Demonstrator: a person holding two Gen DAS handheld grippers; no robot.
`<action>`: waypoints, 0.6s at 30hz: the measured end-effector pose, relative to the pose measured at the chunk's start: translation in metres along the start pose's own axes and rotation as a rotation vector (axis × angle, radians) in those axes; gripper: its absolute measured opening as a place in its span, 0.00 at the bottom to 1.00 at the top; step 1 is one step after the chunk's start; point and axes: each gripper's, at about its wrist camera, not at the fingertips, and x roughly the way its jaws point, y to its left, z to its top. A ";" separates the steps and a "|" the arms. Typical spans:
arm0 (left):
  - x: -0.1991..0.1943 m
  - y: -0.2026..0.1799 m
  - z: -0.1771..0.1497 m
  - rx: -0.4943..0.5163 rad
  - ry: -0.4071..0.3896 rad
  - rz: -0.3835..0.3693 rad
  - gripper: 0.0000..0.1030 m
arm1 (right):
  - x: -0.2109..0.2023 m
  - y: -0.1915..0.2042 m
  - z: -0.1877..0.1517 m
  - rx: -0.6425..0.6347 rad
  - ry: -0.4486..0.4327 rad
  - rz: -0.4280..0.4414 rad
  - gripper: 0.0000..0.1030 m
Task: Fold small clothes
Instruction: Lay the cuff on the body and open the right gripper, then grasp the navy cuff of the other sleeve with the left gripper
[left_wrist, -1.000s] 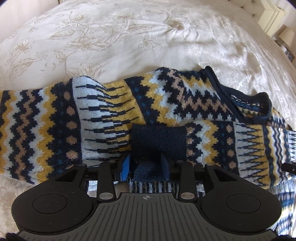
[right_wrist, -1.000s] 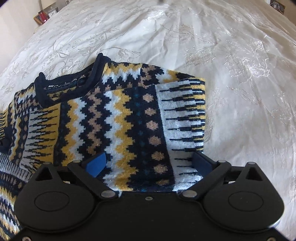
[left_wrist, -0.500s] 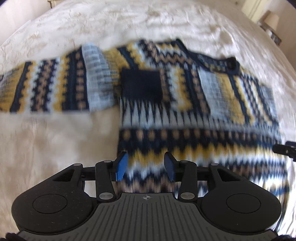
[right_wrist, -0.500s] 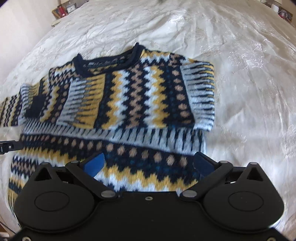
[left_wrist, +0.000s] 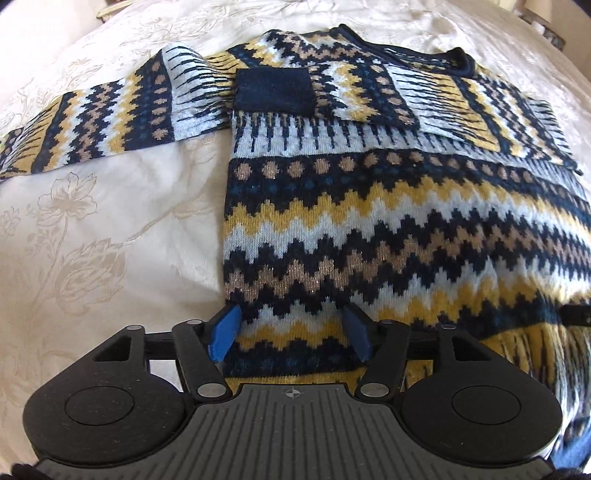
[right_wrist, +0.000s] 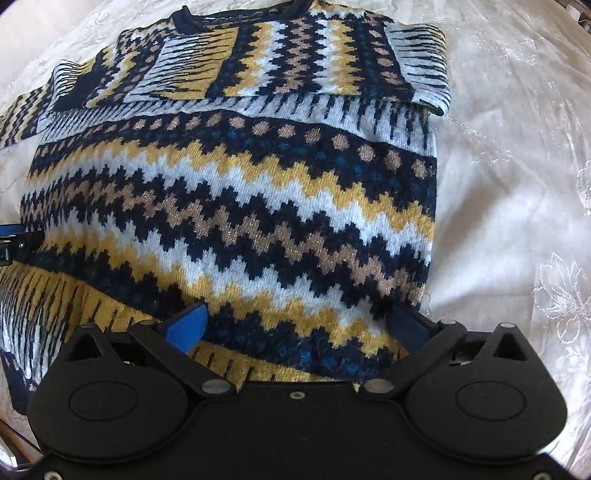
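The sweater lay flat on the bed, spread over a cream bedspread with an embossed floral pattern. It was a thick patterned knit in navy, mustard, pale blue and tan zigzag bands. One sleeve had been folded across the chest below the neckline, its dark cuff resting on the body. The other sleeve was extended sideways onto the bedspread, not yet folded in.

The left hand-held gripper hovered over the lower part of the sweater near its side edge. Its jaws had just been opening and stood apart; the knit lay beneath and between the blue pads, but they were not seen to press on it. The right hand-held gripper stood over the opposite lower side, jaws spread wide, released, nothing gripped.

Handling assessment: the garment was judged soft, limp and moderately heavy for its size, with no stiffness of its own. It would sag and drape from any single hold. The fuzzy surface should give the pads good purchase, so slipping was thought unlikely. Snagging or stretching the loose knit was the greater concern if it were dragged or pulled hard.

Recommended holds: for the outstretched sleeve, a pinch near the cuff end. For the body fold, a pinch through both layers at the two lower corners of the hem, one gripper to each, lifted together so the fold stays square.
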 end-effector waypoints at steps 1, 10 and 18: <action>0.000 -0.002 0.000 -0.012 -0.004 0.012 0.64 | 0.001 0.000 0.001 -0.003 -0.001 0.001 1.00; 0.012 0.003 -0.001 -0.124 -0.005 0.117 1.00 | 0.002 0.004 -0.016 -0.064 -0.120 0.001 1.00; 0.013 0.003 -0.008 -0.161 -0.068 0.116 1.00 | 0.000 0.001 -0.010 -0.064 -0.072 0.005 1.00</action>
